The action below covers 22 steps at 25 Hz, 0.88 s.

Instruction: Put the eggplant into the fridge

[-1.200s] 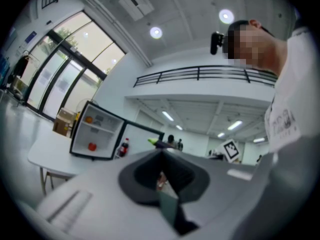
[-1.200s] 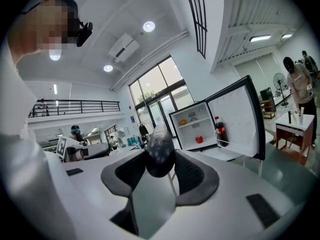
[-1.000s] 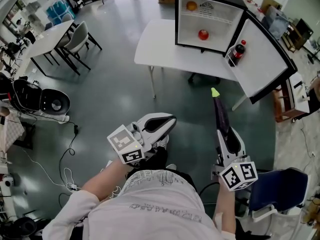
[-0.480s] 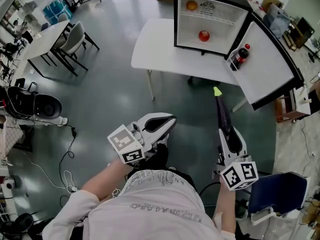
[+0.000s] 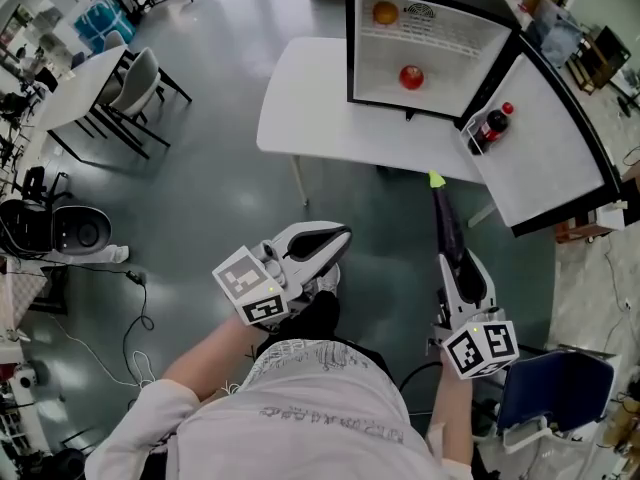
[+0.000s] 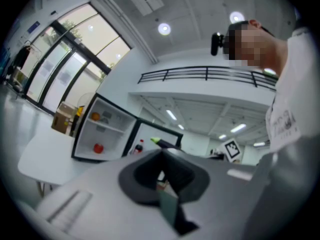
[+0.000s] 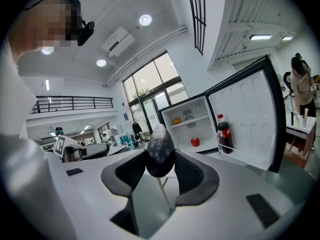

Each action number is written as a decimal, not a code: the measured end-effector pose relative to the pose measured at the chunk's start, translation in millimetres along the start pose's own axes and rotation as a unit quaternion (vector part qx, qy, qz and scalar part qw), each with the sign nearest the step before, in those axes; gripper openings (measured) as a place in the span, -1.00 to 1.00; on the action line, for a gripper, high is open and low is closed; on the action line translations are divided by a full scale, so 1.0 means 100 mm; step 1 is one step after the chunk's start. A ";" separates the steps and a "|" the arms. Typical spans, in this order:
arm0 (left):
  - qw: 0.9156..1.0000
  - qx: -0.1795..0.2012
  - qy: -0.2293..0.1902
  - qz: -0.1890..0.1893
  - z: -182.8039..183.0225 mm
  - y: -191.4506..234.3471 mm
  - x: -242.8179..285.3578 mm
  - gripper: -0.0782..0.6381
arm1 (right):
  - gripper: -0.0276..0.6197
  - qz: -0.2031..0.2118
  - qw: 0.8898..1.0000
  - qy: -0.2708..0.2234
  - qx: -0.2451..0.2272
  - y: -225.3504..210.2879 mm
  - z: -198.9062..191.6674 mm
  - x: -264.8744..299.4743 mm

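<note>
A long dark purple eggplant (image 5: 447, 230) with a green stem end points toward the fridge, and my right gripper (image 5: 462, 276) is shut on its thick end. In the right gripper view the eggplant (image 7: 160, 153) fills the gap between the black pads. The open fridge (image 5: 358, 38) stands on a white table (image 5: 320, 98), some way ahead of both grippers. It holds an orange fruit (image 5: 384, 12) and a red fruit (image 5: 411, 76), and a cola bottle (image 5: 490, 128) sits in its door. My left gripper (image 5: 318, 244) hangs to the left with its pads together and nothing in them.
Another white table with chairs (image 5: 140, 78) stands at the far left. Cables (image 5: 130, 318) trail over the grey floor there. A blue chair (image 5: 555, 388) is close behind my right hand. A person (image 7: 302, 84) stands by a table beyond the fridge door.
Both grippers and the head camera have moved toward the fridge, which now looks slightly nearer. The eggplant stays in the right gripper's hold. The left gripper's jaws are unchanged.
</note>
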<state>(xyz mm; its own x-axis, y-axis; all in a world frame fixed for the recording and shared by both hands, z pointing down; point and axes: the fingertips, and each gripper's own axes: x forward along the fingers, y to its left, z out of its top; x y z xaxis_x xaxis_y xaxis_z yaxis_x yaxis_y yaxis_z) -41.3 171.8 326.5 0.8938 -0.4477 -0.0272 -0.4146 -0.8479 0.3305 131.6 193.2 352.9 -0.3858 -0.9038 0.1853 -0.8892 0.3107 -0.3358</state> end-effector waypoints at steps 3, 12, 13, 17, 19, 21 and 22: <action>1.000 -0.003 0.001 -0.002 0.08 0.25 0.08 -0.76 | -0.36 -0.003 1.000 0.003 0.000 -0.03 0.06 0.26; 1.000 -0.007 0.003 -0.008 0.35 1.04 0.27 -0.76 | -0.36 -0.011 1.000 0.005 0.001 -0.07 0.23 1.03; 1.000 -0.007 0.004 -0.010 0.38 1.12 0.30 -0.76 | -0.36 -0.012 1.000 0.005 0.002 -0.08 0.25 1.11; 1.000 -0.009 0.002 -0.021 0.52 1.38 0.38 -0.76 | -0.36 -0.017 1.000 0.008 0.001 -0.07 0.34 1.41; 1.000 -0.009 0.002 -0.026 0.59 1.50 0.41 -0.76 | -0.36 -0.019 1.000 0.008 -0.001 -0.06 0.40 1.55; 1.000 -0.006 0.003 -0.030 0.65 1.62 0.42 -0.76 | -0.36 -0.021 1.000 0.007 -0.001 -0.03 0.44 1.68; 1.000 -0.005 0.003 -0.030 0.67 1.69 0.42 -0.76 | -0.36 -0.022 1.000 0.007 -0.001 -0.02 0.46 1.73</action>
<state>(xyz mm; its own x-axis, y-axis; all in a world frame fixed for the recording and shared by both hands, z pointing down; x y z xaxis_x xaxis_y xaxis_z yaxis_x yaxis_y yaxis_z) -84.8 -9.3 318.1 0.9185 -0.3933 -0.0410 -0.3577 -0.8705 0.3381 78.0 22.3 343.7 -0.3501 -0.9125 0.2118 -0.9057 0.2721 -0.3250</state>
